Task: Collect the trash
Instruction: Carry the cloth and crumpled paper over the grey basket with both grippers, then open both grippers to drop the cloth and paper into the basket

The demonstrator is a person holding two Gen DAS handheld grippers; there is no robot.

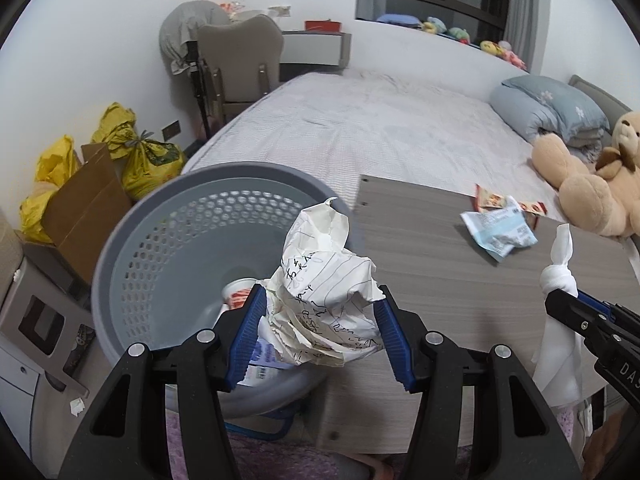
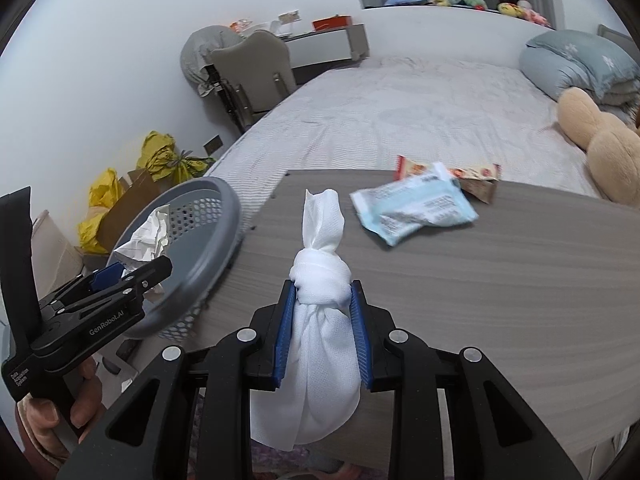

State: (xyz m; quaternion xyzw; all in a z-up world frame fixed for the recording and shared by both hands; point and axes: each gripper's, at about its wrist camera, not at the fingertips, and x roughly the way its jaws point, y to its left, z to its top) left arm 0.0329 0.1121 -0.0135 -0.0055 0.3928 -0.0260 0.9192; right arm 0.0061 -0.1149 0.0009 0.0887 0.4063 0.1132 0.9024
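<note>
1. The grey basket stands open-topped just left of the tabletop.
2. Wrappers lie at the tabletop's far edge; its near part is bare.

A bed with a pale striped sheet fills the background, a folded blue quilt at its head and a tan teddy bear just beside it. Against the wall stands a beige chair near a grey desk. Yellow bags and a cardboard box crowd the corner. Soft toys line the windowsill.
</note>
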